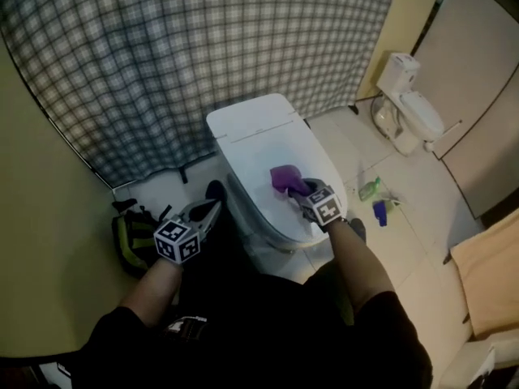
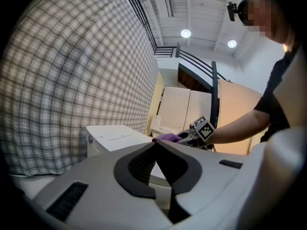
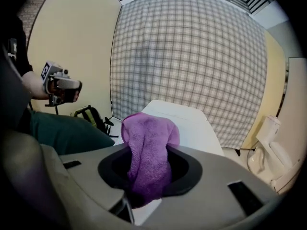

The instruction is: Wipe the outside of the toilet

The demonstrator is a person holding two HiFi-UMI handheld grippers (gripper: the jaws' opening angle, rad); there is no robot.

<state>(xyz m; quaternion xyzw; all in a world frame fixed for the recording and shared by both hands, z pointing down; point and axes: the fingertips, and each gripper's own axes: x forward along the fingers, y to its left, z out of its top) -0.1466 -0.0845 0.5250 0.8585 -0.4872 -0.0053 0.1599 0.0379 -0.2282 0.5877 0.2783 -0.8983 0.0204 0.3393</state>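
My right tongs [image 1: 302, 191] hold a purple cloth [image 1: 284, 177] at the front part of the white toilet [image 1: 259, 124]. My left tongs [image 1: 212, 196] are closed with nothing between them, just beside the toilet.

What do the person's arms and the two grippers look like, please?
The left gripper and right gripper have pale grey bodies, black round the jaws. Each carries a cube of black-and-white square markers. The person wears a black top with short sleeves.

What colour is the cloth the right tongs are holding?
Purple. The cloth shows best in the right gripper view, pinched in the right tongs.
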